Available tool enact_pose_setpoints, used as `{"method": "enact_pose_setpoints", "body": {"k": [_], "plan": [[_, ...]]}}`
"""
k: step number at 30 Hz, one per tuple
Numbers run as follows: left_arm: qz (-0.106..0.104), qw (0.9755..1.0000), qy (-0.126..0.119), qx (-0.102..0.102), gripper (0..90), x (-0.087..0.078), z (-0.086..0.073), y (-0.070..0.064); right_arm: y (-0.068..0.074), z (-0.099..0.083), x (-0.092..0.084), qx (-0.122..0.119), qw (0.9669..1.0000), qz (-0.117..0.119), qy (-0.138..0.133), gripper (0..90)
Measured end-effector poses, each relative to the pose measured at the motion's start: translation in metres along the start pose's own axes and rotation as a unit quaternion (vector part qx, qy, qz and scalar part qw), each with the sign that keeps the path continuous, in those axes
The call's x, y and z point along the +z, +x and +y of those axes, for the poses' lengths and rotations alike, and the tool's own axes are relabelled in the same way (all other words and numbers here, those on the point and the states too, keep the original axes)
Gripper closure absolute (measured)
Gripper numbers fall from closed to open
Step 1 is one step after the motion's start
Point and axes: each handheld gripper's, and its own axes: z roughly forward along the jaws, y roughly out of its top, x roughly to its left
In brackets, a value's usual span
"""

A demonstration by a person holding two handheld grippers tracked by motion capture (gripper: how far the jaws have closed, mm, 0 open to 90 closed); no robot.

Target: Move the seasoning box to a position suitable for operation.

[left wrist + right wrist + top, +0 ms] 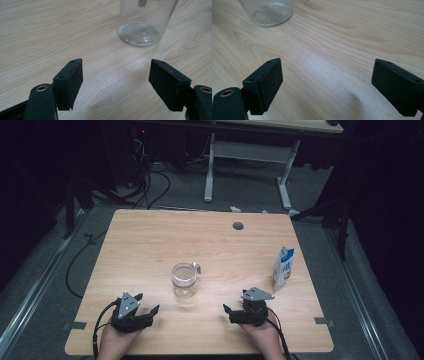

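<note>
A clear glass mug (pixel 184 279) with a small handle stands upright near the middle of the wooden table (pixel 150 240). A blue and white carton (pixel 283 268) stands to its right. My left gripper (pixel 147 303) rests at the front left, open and with nothing between its jaws, aimed toward the mug. In the left gripper view the mug (pixel 142 27) rises just ahead of the open left gripper (pixel 116 67). My right gripper (pixel 235 304) rests at the front right, also open. Its own view has the open right gripper (pixel 327 65) over bare wood, with the mug's base (pixel 272 13) at the upper left.
A round cable hole (pixel 238 226) sits near the table's far edge. Grey tape strips mark the front left (pixel 74 325) and front right (pixel 324 321) corners. Beyond the table are floor cables (pixel 150 185) and a white desk frame (pixel 250 150).
</note>
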Motion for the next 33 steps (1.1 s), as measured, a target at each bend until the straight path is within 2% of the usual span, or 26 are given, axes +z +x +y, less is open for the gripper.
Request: {"method": "enact_pose_setpoints", "body": {"k": [2, 5, 8, 12, 14, 20, 23, 27, 32, 33], "plan": [[-0.004, 1.0000, -0.002, -0.005, 29.8, 0.0012, 0.0010, 0.0007, 0.0017, -0.0012, -0.0013, -0.007, 1.0000, 0.004, -0.004, 11.3], [-0.014, 0.9998, -0.006, -0.011, 35.7, 0.0031, 0.0020, 0.0022, 0.0032, -0.0018, -0.0056, -0.002, 0.9999, 0.009, -0.012, 12.7], [-0.015, 0.9999, -0.003, -0.005, 36.2, 0.0050, 0.0014, 0.0020, 0.0026, -0.0031, -0.0087, -0.003, 0.9997, 0.012, -0.022, 14.1], [-0.021, 0.9997, 0.000, -0.009, 36.2, 0.0044, 0.0008, 0.0025, 0.0006, -0.0044, -0.0081, 0.005, 0.9997, 0.010, -0.024, 14.1], [-0.021, 0.9998, 0.000, -0.007, 36.2, 0.0038, 0.0022, 0.0026, 0.0006, -0.0048, -0.0076, 0.007, 0.9998, 0.005, -0.018, 14.0], [-0.020, 0.9998, 0.000, -0.006, 36.7, 0.0032, 0.0038, 0.0035, 0.0012, -0.0088, -0.0065, 0.009, 0.9994, -0.030, -0.014, 15.5], [-0.023, 0.9994, -0.013, -0.022, 36.3, 0.0001, 0.0041, 0.0053, 0.0014, -0.0096, -0.0055, 0.013, 0.9994, -0.024, -0.019, 17.7], [-0.026, 0.9992, -0.021, -0.025, 37.1, -0.0023, 0.0041, 0.0065, 0.0052, -0.0087, -0.0062, 0.008, 0.9994, -0.024, -0.022, 20.0], [-0.026, 0.9994, -0.016, -0.015, 37.2, -0.0007, 0.0050, 0.0041, 0.0076, -0.0082, -0.0047, 0.006, 0.9996, -0.017, -0.020, 22.5], [-0.018, 0.9997, -0.015, -0.008, 37.2, 0.0003, 0.0057, 0.0019, 0.0079, -0.0082, -0.0043, 0.008, 0.9997, -0.013, -0.018, 23.2]]}}
